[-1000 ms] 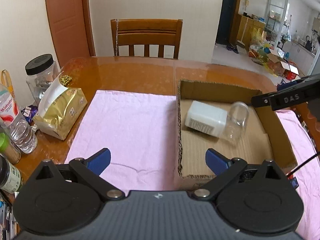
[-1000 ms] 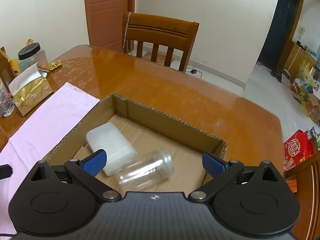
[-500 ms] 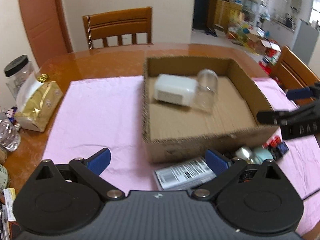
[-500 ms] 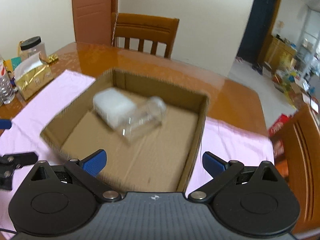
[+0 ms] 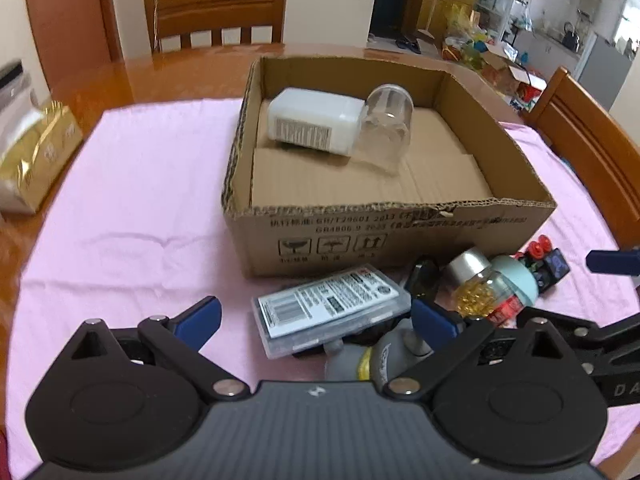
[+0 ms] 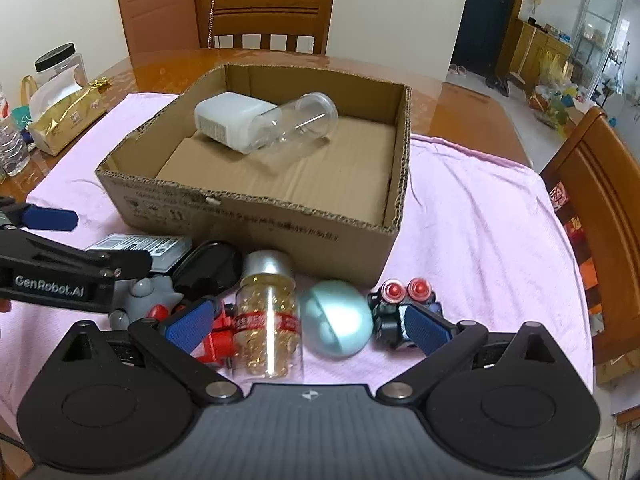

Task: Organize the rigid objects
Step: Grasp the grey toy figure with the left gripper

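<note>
A cardboard box (image 5: 392, 236) (image 6: 256, 220) sits on a pink cloth and holds a white container (image 5: 312, 124) (image 6: 228, 118) and a clear jar (image 5: 386, 128) (image 6: 296, 124) lying on their sides. In front of the box lie a flat labelled case (image 5: 332, 308), a black oval case (image 6: 208, 266), a grey toy (image 6: 146, 300), a capsule bottle (image 6: 268, 320) with a silver cap, a teal egg-shaped object (image 6: 336, 324) and a dark gadget with red knobs (image 6: 404, 300). My left gripper (image 5: 316, 320) is open above the flat case. My right gripper (image 6: 306, 322) is open over the bottle and egg.
A gold tissue pack (image 5: 36, 152) (image 6: 66, 116), a black-lidded jar (image 6: 60, 66) and a water bottle (image 6: 12, 144) stand at the table's left. Wooden chairs stand at the far side (image 6: 268, 16) and at the right (image 6: 600, 208). Bare pink cloth (image 5: 132, 200) lies left of the box.
Both grippers have pulled back from over the box toward the near edge and lowered, bringing the pile of objects in front of the box into view. Both stay open and hold nothing.
</note>
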{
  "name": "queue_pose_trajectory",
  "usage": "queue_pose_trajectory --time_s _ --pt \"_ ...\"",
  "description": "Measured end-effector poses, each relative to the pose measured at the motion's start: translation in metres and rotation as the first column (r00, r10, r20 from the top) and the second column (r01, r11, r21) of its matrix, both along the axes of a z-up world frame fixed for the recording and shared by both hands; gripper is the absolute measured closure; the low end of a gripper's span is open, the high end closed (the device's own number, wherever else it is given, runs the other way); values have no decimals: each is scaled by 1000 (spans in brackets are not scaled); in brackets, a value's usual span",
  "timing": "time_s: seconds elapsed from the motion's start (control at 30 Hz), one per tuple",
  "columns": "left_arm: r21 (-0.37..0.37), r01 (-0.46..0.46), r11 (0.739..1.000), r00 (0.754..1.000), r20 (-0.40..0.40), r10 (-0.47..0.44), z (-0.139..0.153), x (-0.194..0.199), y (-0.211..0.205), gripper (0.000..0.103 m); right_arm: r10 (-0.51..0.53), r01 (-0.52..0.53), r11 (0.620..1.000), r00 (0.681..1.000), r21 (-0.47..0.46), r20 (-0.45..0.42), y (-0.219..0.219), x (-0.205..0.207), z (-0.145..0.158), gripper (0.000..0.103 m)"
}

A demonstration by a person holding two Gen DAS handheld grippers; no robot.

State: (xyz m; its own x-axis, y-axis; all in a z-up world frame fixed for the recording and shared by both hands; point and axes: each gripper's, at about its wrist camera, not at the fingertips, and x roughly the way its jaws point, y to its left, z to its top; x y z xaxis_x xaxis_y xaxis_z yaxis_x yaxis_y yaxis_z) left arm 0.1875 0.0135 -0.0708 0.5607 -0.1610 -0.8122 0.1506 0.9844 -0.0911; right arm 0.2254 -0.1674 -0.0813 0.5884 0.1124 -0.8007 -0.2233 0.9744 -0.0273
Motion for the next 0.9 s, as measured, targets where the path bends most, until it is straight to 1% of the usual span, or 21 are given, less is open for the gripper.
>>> queue_pose_trajectory --time_s 0.03,0.1,0.17,0.23,0.3,0.37,0.43,0.5,0.6,0.7,0.83,0.9 --pt "-7 4 1000 1000 -6 -4 -1 -3 2 2 2 -2 1000 1000 -2 0 1 -1 0 0" --pt "16 21 1000 999 -29 -21 -4 -8 3 0 9 -9 1000 1000 -2 3 2 -2 1 0" --pt "-7 47 999 998 -30 -47 -5 -17 8 1 11 -11 1000 1000 -1 3 3 -1 1 0" --pt "-5 70 998 996 -64 -70 -9 -24 11 0 10 -10 1000 1000 1 3 2 -2 1 0" --pt "-11 68 998 996 -49 -69 -7 -32 17 0 14 -14 1000 1000 0 1 2 -2 1 0" --pt "-6 85 996 994 -66 -86 -5 -36 21 1 21 -21 1000 1000 -5 5 1 -3 2 0" --pt "19 94 995 993 -74 -92 -3 -38 24 1 38 -38 999 999 -10 -2 2 -4 1 0" --pt "28 114 993 992 -58 -113 1 -42 25 1 55 -55 998 998 -27 -6 4 -7 -1 0" --pt "-12 148 989 988 -39 -149 5 -43 25 1 92 -92 995 996 -37 -17 4 -14 -5 0" --pt "-46 194 980 980 -44 -196 4 -44 16 1 129 -131 991 991 -39 -43 4 -23 -13 0" --pt "-46 247 968 965 -83 -250 -7 -48 0 1 163 -167 985 984 -49 -75 3 -36 -29 0" --pt "-45 268 962 956 -107 -272 -13 -50 -6 1 175 -179 983 981 -36 -89 2 -41 -40 0"
